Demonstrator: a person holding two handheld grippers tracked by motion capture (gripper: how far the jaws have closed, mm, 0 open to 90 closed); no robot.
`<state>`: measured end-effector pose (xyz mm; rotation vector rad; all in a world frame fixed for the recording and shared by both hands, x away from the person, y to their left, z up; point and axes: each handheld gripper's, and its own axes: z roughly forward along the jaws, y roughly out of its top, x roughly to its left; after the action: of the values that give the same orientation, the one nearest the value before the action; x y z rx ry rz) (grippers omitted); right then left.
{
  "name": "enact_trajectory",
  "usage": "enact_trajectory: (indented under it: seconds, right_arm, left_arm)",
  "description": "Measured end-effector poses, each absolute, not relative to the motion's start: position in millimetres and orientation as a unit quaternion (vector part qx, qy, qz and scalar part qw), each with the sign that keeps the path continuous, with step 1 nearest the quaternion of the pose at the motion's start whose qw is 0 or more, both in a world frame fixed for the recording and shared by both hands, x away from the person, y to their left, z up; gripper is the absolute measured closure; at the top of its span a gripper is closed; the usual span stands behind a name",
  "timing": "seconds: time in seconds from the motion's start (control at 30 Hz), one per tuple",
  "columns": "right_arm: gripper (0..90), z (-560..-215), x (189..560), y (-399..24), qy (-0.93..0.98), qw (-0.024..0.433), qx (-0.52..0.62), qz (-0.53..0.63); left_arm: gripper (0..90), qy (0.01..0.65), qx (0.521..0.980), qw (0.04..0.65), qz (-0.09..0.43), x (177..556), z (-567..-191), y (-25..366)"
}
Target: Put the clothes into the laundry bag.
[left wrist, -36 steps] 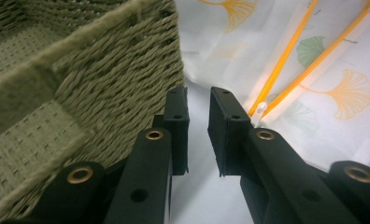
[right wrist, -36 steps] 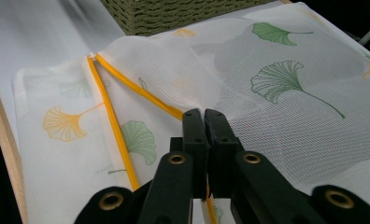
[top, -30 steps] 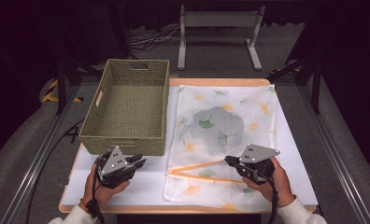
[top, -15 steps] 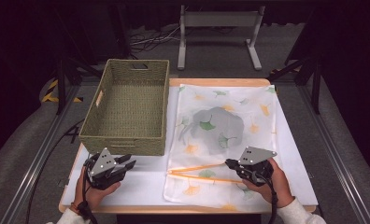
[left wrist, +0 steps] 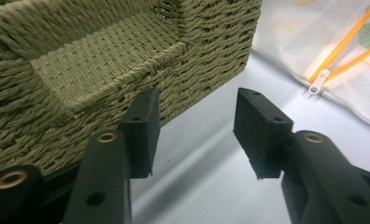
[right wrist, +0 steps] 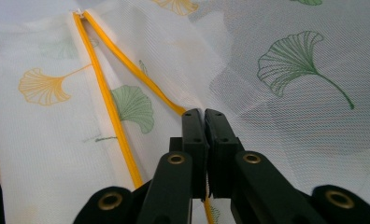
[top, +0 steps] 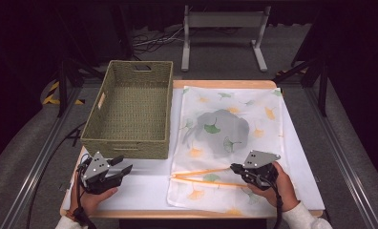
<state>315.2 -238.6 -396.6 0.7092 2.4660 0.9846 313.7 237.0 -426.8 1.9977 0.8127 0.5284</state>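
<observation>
A white mesh laundry bag point(top: 235, 143) printed with ginkgo leaves lies flat on the white table point(top: 144, 191), just to the right of a woven basket point(top: 130, 112). A grey garment point(top: 220, 131) shows dimly through its mesh. Its orange zipper point(top: 201, 176) stands open in a narrow V near the bag's near edge, the two tracks meeting at the left.

The right gripper point(top: 237, 168) sits at the wide end of that V — its jaws are pressed together on the upper zipper track and the mesh beside it, as the right gripper view shows point(right wrist: 202, 116), with the orange tape running out from between the pads toward the far corner.

The left gripper point(top: 122, 164) hovers over bare table just in front of the basket's near wall, well apart from the bag. Its jaws have just been opening and now stand apart with nothing between them (in its own view point(left wrist: 197, 133) the zipper pull point(left wrist: 316, 84) lies ahead to the right, beyond the pads).
</observation>
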Motion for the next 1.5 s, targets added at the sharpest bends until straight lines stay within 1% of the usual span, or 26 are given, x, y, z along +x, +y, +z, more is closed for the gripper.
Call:
enact_trajectory:
  seconds: [0.1,0.13,0.23,0.33,0.47,0.77,0.93,1.1,1.2,1.3,1.37,1.5]
  right_arm:
    - [88.4,-398,316,-239,0.882,0.194,0.252,0.349]
    - [88.4,-399,316,-239,0.882,0.194,0.250,0.349]
    - [88.2,-405,317,-241,0.885,0.190,0.250,0.344]
    - [88.1,-407,317,-241,0.885,0.188,0.252,0.344]
    - [87.2,-410,318,-243,0.886,0.186,0.253,0.341]
    - [86.8,-418,320,-247,0.891,0.177,0.260,0.326]
    - [85.7,-422,319,-252,0.894,0.168,0.265,0.321]
    - [83.5,-421,317,-256,0.892,0.169,0.267,0.324]
    - [79.2,-421,314,-260,0.890,0.170,0.268,0.327]
    - [77.6,-419,310,-262,0.889,0.174,0.263,0.332]
    - [73.9,-416,307,-264,0.886,0.181,0.264,0.336]
    - [71.2,-408,303,-269,0.880,0.198,0.260,0.344]
  left_arm:
    - [45.5,0.330,0.806,0.442,0.215,313,-427,238]
    - [45.5,0.333,0.805,0.441,0.217,313,-427,238]
    - [37.4,0.343,0.802,0.437,0.220,313,-429,241]
    - [32.2,0.348,0.800,0.436,0.218,313,-430,242]
    - [29.2,0.352,0.800,0.432,0.222,314,-431,242]
    - [27.8,0.356,0.798,0.434,0.217,313,-433,243]
    - [27.0,0.356,0.801,0.430,0.216,313,-434,242]
    - [26.1,0.356,0.803,0.428,0.213,314,-435,241]
    - [25.8,0.356,0.803,0.427,0.215,314,-435,241]
    - [25.3,0.357,0.802,0.428,0.215,314,-435,242]
    - [25.2,0.354,0.803,0.423,0.228,314,-434,242]
    - [24.6,0.358,0.798,0.427,0.229,314,-432,244]
